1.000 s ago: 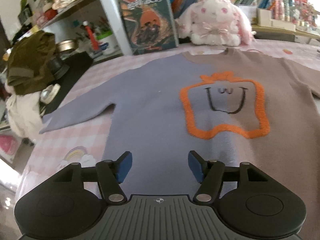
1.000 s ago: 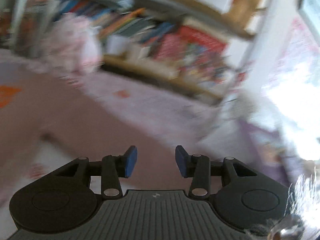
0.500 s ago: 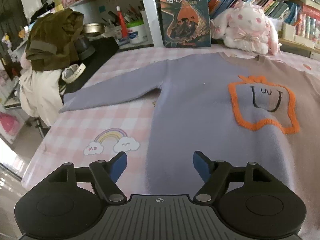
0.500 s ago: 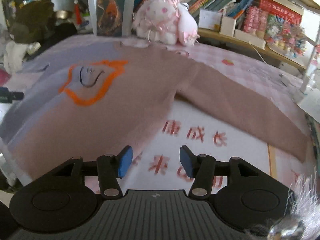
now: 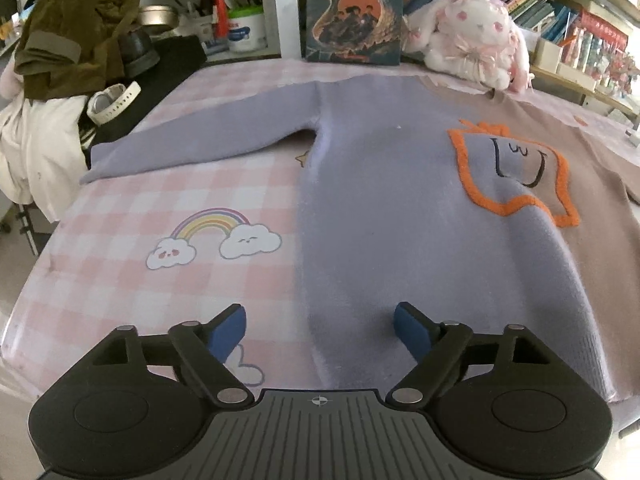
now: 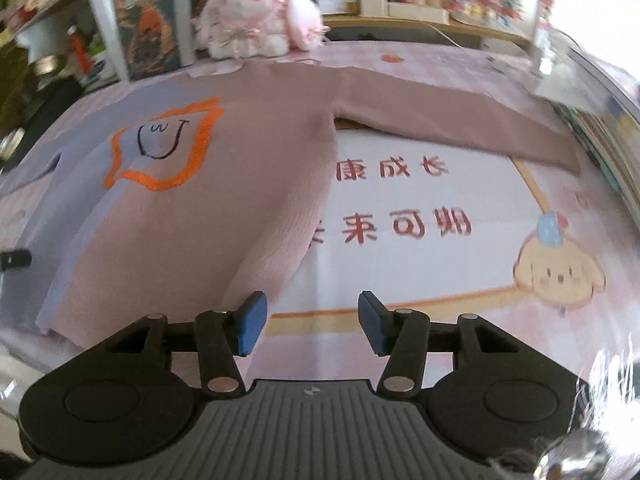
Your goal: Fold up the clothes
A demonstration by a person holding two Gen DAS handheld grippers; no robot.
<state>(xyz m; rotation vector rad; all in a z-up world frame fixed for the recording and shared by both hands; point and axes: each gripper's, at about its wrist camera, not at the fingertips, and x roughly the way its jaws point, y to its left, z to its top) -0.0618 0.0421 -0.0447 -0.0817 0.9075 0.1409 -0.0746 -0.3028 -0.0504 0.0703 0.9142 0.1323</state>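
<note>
A white plush rabbit point(image 5: 476, 36) is sitting at the far edge of the pink checked tablecloth point(image 5: 132, 208), right of a standing book point(image 5: 354, 12), while an olive jacket point(image 5: 68, 32) is lying heaped far left.

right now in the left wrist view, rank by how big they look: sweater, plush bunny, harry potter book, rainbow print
1. sweater
2. plush bunny and book: look alike, not ranked
3. rainbow print, nearer the camera, so unsure

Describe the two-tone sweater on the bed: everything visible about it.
The lavender-and-dusty-pink knit sweater lies flat, front up, unfolded, on the pink checked cartoon-print sheet. Its chest bears an orange fuzzy outline around a black smiling face. Both sleeves spread sideways, hem nearest the cameras. No gripper touches it.
</note>
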